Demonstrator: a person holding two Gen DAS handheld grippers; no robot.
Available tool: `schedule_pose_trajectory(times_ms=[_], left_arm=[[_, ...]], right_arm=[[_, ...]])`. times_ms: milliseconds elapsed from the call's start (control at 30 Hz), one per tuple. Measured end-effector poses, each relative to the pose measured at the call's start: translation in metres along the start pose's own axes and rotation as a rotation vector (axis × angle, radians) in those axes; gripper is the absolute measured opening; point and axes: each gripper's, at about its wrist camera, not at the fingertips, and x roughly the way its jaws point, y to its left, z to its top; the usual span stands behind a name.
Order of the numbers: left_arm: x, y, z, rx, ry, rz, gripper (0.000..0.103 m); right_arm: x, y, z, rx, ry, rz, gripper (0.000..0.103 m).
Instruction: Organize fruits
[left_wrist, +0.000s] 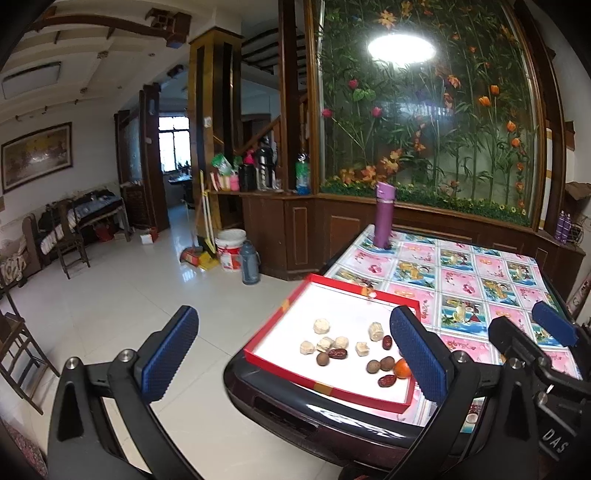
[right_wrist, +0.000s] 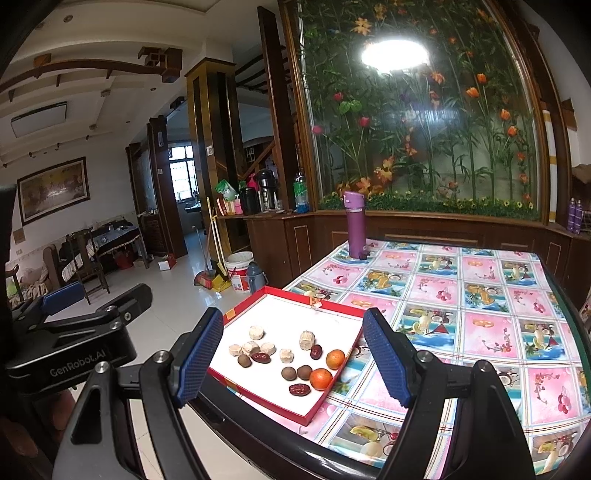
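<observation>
A red-rimmed white tray (left_wrist: 284, 332) (right_wrist: 243, 314) lies at the table's near left corner. In it are several pale beige pieces (right_wrist: 256, 333), red dates (right_wrist: 298, 389), brown round fruits (right_wrist: 288, 373) and two oranges (right_wrist: 320, 379). In the left wrist view one orange (left_wrist: 402, 368) shows partly behind my finger. My left gripper (left_wrist: 295, 354) is open and empty, in front of the tray, its left finger over the floor. My right gripper (right_wrist: 291, 354) is open and empty, spanning the tray from the near side; it also shows at the right of the left wrist view (left_wrist: 532, 328).
A purple bottle (right_wrist: 355, 225) stands at the table's far left on the patterned cloth (right_wrist: 480, 314). Left of the table is tiled floor with a bucket (left_wrist: 231, 251), a grey flask (left_wrist: 250, 264), brooms and wooden chairs (left_wrist: 70, 243). A flowered glass partition stands behind.
</observation>
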Motion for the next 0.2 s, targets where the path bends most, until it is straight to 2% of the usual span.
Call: schedule_pose_trajectory(times_ms=[67, 200], left_arm=[[0.011, -0.005, -0.001, 0.018, 0.03, -0.057, 0.103], [0.031, -0.009, -0.004, 0.006, 0.065, -0.052, 0.103]], right_arm=[[0.008, -0.004, -0.001, 0.012, 0.017, 0.0, 0.078], [0.021, -0.021, 0.0, 0.05, 0.039, -0.021, 0.078]])
